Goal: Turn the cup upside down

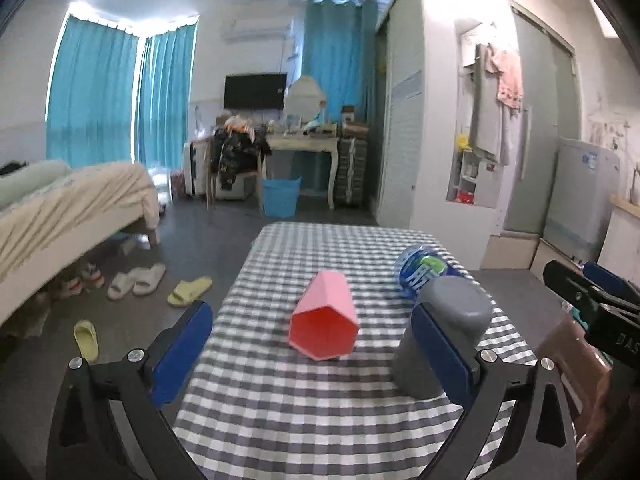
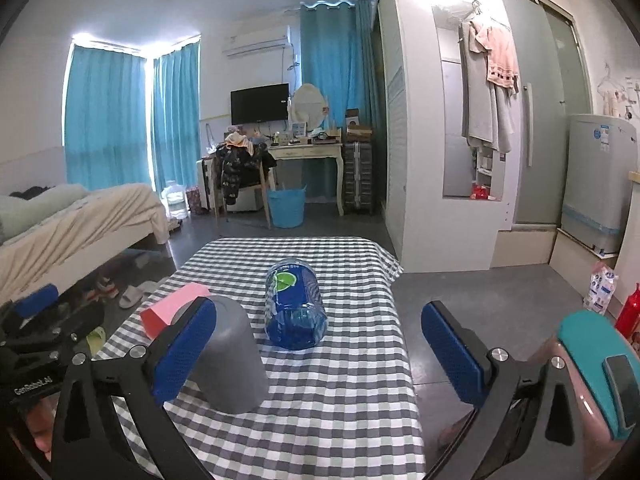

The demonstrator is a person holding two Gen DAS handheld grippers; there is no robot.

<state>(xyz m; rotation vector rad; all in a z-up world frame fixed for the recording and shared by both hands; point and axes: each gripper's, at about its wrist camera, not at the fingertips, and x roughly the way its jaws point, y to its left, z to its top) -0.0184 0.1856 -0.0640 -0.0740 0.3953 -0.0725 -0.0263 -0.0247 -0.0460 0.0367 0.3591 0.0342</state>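
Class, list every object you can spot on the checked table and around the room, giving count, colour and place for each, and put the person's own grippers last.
grey cup: 1, grey, upside down on the near table
pink cup: 1, pink, on its side mid-table, opening toward the camera
blue bottle: 1, blue, green label, lying on the table
tablecloth: 1, grey-white check, covering the table
blue basket: 1, on the floor by the desk
television: 1, black, far wall
bed: 1, beige cover, left
slippers: several, pale and yellow, on the floor
left gripper: 1, blue pads, open
right gripper: 1, blue pads, open
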